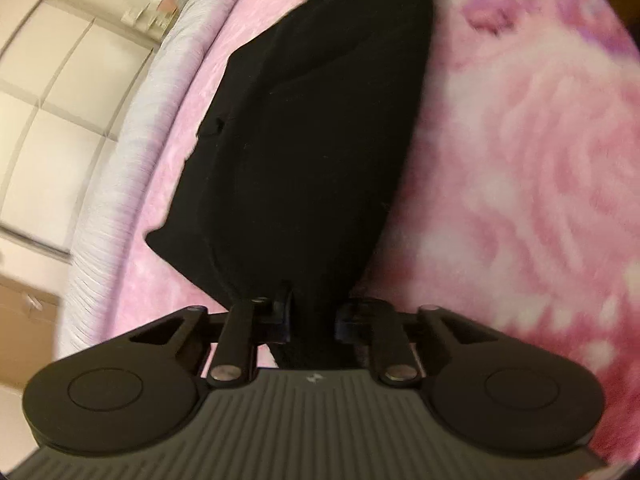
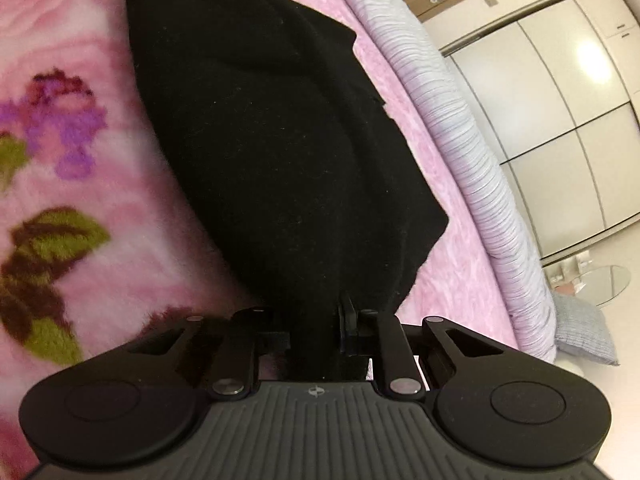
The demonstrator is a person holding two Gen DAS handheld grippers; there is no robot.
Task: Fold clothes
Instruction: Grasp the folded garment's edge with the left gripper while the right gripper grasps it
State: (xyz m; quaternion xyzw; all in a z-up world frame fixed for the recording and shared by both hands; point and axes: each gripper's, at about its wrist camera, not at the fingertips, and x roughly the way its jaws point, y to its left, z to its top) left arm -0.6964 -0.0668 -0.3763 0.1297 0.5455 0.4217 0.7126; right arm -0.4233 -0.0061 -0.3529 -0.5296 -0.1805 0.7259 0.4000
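Observation:
A black garment [image 1: 312, 140] lies stretched over a pink flowered blanket [image 1: 520, 160]. My left gripper [image 1: 314, 312] is shut on a bunched edge of it, and the cloth fans away from the jaws toward the top of the view. In the right wrist view the same black garment [image 2: 280, 140] spreads away from my right gripper [image 2: 316, 320], which is shut on another bunched edge. Black cloth fills the gap between the fingers in both views, so the pads are hidden.
The pink blanket [image 2: 72, 240] covers a bed with a lilac ribbed edge [image 1: 120, 184] [image 2: 472, 168]. White wardrobe doors [image 2: 560, 120] stand beyond it. A grey cushion [image 2: 584, 332] and a round glass table [image 2: 600, 284] sit beside the bed.

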